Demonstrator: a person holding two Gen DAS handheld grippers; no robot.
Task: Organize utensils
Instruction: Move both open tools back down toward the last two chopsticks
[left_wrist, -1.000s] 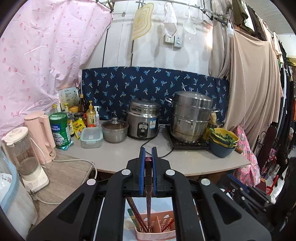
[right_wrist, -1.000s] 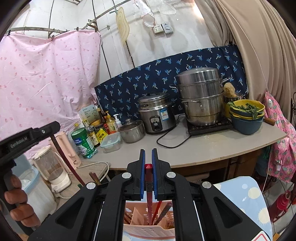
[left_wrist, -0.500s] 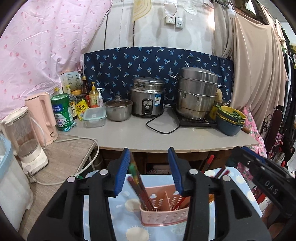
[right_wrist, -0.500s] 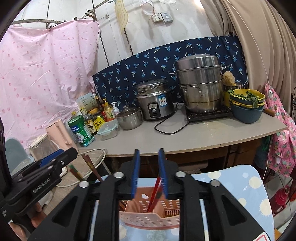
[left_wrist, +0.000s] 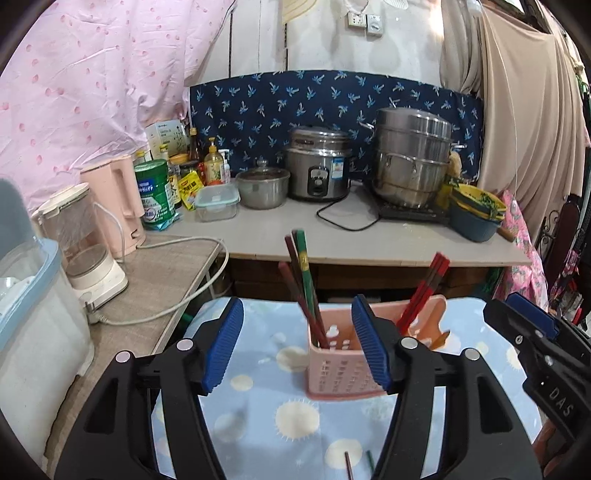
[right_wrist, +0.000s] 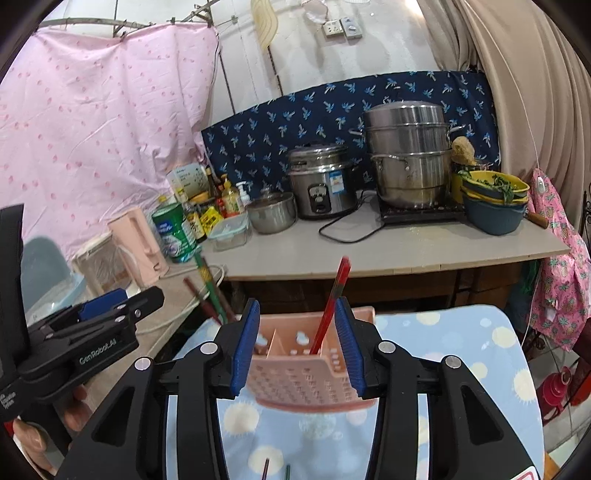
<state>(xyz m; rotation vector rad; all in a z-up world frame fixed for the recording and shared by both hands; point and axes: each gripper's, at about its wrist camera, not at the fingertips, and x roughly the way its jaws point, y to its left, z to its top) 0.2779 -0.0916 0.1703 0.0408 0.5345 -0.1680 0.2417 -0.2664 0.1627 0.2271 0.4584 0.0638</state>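
My left tool (left_wrist: 297, 345) hangs with its jaws wide apart and nothing between them, and my right tool (right_wrist: 300, 349) is likewise spread and empty. The pink utensil caddy (left_wrist: 341, 363) stands on the blue dotted cloth (left_wrist: 258, 387), dark and green chopsticks (left_wrist: 304, 284) leaning in its left compartment, red chopsticks (left_wrist: 424, 288) in the right. Two more chopstick ends (left_wrist: 349, 463) lie on the cloth nearer me.

pink perforated holder (left_wrist: 341, 373), red chopsticks (left_wrist: 424, 288), sky-blue tablecloth (left_wrist: 258, 402) with pale dots, navy leaf-print cloth (left_wrist: 332, 99).
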